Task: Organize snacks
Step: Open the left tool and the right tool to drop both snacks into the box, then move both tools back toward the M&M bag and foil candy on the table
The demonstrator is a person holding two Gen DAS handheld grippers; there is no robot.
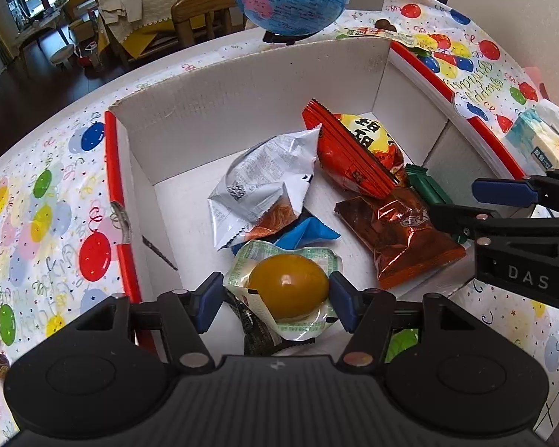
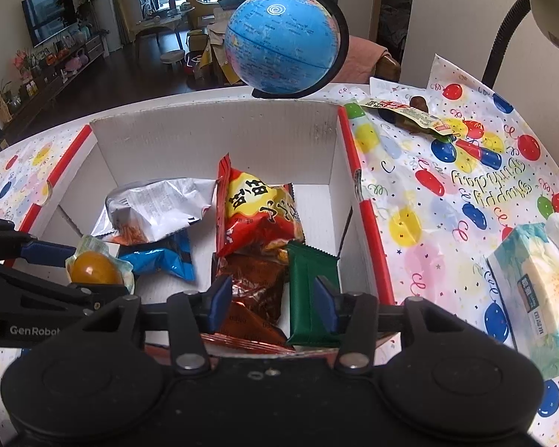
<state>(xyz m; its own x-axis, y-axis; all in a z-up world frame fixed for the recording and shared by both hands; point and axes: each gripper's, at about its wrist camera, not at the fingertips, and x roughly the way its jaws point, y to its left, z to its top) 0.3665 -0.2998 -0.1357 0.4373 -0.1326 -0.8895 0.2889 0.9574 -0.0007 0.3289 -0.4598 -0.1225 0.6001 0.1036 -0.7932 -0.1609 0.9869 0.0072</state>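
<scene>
A white cardboard box [image 1: 190, 119] with red outer edges sits on a desk [image 1: 48, 201] covered by a balloon-print birthday cloth, and the snacks lie heaped on its floor.

In the left wrist view, the left gripper [image 1: 275, 300] reaches into the box at the bottom centre of the frame. Its jaws bracket a sealed pack holding a yellow-brown egg [image 1: 287, 285]; the right blue pad meets the pack's edge, while a gap shows beside the left pad, so the jaws look released rather than clenched. Above the egg pack lie a silver packet [image 1: 261, 182] and a blue wrapper [image 1: 305, 234]. To the right sit a red-and-yellow packet [image 1: 357, 149] and a brown foil packet [image 1: 395, 238].

In the right wrist view, the right gripper [image 2: 272, 303] hangs at the bottom centre over the box's near right corner. Between its jaws stand the green bar [image 2: 309, 294] and the brown foil packet; whether the pads press on either cannot be told. The box's right wall crowds that corner.

Around the box: a blue globe [image 2: 283, 41] behind its far wall, a tissue box [image 2: 536, 294] at the right edge of the frame, a small snack pack [image 2: 402, 111] on the cloth at upper right, and a lamp [image 2: 551, 7] in the top right corner.
</scene>
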